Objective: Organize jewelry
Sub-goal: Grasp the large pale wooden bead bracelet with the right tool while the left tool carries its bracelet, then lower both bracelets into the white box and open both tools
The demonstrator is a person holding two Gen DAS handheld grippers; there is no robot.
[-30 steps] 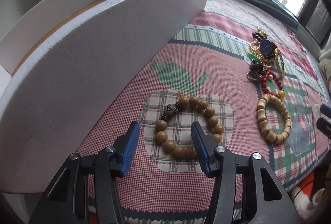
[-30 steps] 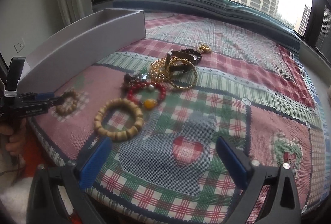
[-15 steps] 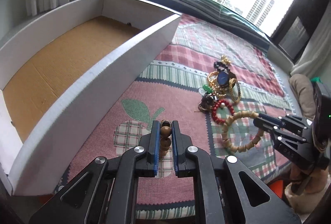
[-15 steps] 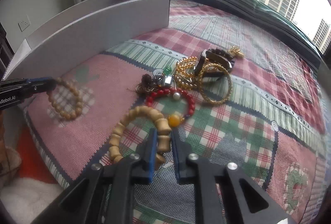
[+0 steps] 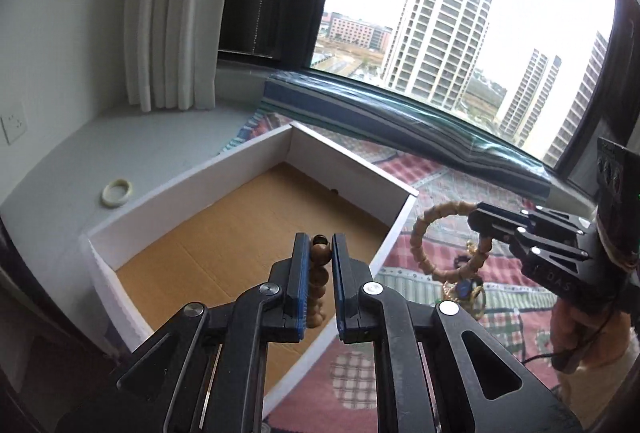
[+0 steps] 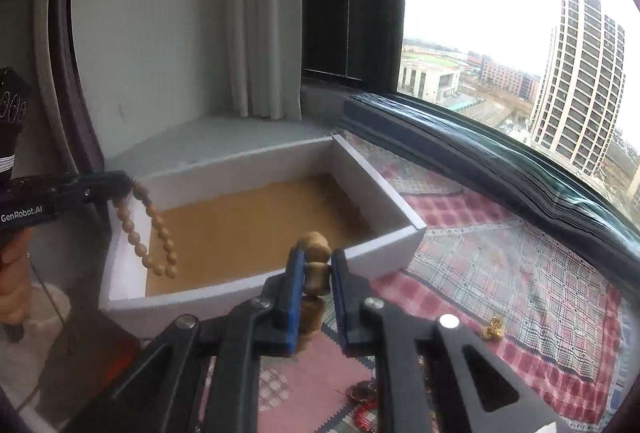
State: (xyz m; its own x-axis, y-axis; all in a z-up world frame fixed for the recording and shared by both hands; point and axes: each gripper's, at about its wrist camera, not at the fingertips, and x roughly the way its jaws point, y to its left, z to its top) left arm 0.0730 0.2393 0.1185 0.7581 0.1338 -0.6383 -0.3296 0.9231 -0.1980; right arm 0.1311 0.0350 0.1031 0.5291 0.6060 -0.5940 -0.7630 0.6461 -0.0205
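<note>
- The left gripper (image 5: 321,251) is clamped on a round-bead bracelet (image 5: 318,275), the pads pinching one bead near the top so the rest of the loop hangs slack below, over the near part of the white box (image 5: 352,169).
- The right gripper (image 6: 314,261) is likewise closed on a barrel-bead bracelet (image 6: 316,265), held by a single bead just outside the box's near wall; in the left wrist view this loop keeps a rounder shape in the air.
- Both bracelets look light, hard-beaded and limp on their cords; they will probably swing when moved, and smooth beads could roll out of a pinch.
- A grip across one bead, square to the pads, seems the safest hold.
- The remaining jewelry (image 5: 464,287), gold chains among it, lies on the patterned cloth (image 6: 520,265) beside the box.
- A pale ring (image 5: 117,193) sits apart on the sill.
</note>
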